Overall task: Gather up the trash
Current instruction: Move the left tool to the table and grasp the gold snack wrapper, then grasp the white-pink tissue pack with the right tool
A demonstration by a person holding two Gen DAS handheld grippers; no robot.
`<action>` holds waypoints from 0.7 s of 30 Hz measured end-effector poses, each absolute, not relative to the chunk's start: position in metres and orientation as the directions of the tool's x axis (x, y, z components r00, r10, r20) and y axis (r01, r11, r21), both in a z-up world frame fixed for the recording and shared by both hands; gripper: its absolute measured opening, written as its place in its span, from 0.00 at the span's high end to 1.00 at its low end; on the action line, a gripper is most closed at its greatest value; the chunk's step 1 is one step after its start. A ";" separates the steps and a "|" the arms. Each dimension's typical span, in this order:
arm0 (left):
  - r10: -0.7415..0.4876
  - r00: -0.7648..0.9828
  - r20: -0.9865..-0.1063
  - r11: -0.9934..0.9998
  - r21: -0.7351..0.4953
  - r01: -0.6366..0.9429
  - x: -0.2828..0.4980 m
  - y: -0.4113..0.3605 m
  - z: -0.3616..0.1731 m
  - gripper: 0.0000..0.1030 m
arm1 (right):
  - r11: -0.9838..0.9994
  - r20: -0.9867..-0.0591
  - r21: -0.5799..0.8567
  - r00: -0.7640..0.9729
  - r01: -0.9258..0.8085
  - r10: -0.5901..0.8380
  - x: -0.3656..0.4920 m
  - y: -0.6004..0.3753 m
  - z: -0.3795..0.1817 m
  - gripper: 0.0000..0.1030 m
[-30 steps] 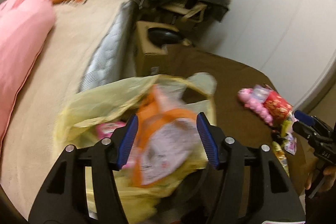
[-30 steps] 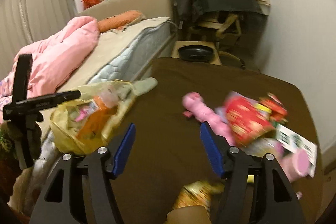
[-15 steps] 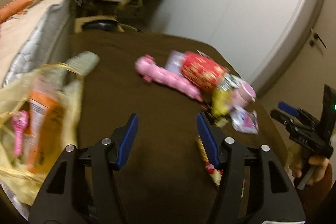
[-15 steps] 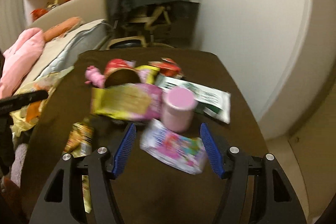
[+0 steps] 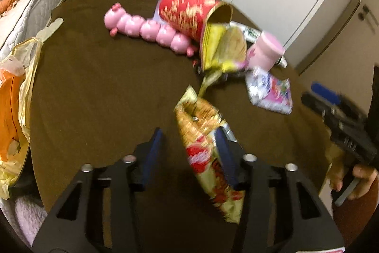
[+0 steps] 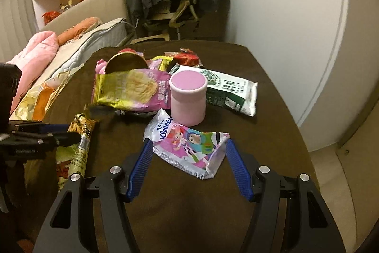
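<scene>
A pale curved wall [image 6: 284, 16] closes the right side; a bed [image 6: 78, 49] with a quilted mattress and a pink blanket [image 6: 35, 51] lies at left; a chair [image 6: 175, 13] draped in dark clothing stands behind the brown table [image 6: 272, 87]; vertical blinds [image 6: 14, 11] hang far left; the light is dim and warm.
</scene>
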State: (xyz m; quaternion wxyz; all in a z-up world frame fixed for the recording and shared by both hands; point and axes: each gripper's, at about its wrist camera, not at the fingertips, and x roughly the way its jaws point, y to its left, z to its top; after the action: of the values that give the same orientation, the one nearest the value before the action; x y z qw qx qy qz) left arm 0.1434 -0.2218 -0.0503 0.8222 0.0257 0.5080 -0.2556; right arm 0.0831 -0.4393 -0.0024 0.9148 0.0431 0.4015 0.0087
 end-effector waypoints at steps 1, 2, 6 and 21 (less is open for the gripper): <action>-0.392 0.345 -0.853 0.865 -0.215 0.453 0.142 -0.222 -0.053 0.72 | 0.996 -0.738 0.088 0.672 0.012 0.057 0.088 -0.440 -0.005 0.42; -0.394 0.345 -0.852 0.863 -0.213 0.458 0.141 -0.221 -0.053 0.74 | 0.996 -0.743 0.092 0.665 0.003 0.067 0.094 -0.442 -0.008 0.42; -0.388 0.355 -0.851 0.859 -0.193 0.475 0.140 -0.213 -0.049 0.81 | 0.991 -0.758 0.131 0.641 -0.027 0.118 0.116 -0.449 -0.019 0.42; -0.403 0.371 -0.837 0.867 -0.219 0.448 0.158 -0.187 -0.035 0.82 | 0.975 -0.815 0.182 0.534 -0.132 0.224 0.095 -0.401 -0.034 0.42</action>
State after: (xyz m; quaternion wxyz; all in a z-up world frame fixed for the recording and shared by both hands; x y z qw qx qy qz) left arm 0.1579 -0.1867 -0.0352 0.8275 0.0227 0.4986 -0.2572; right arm 0.0955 -0.4008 -0.0339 0.8744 0.0490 0.4718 0.1017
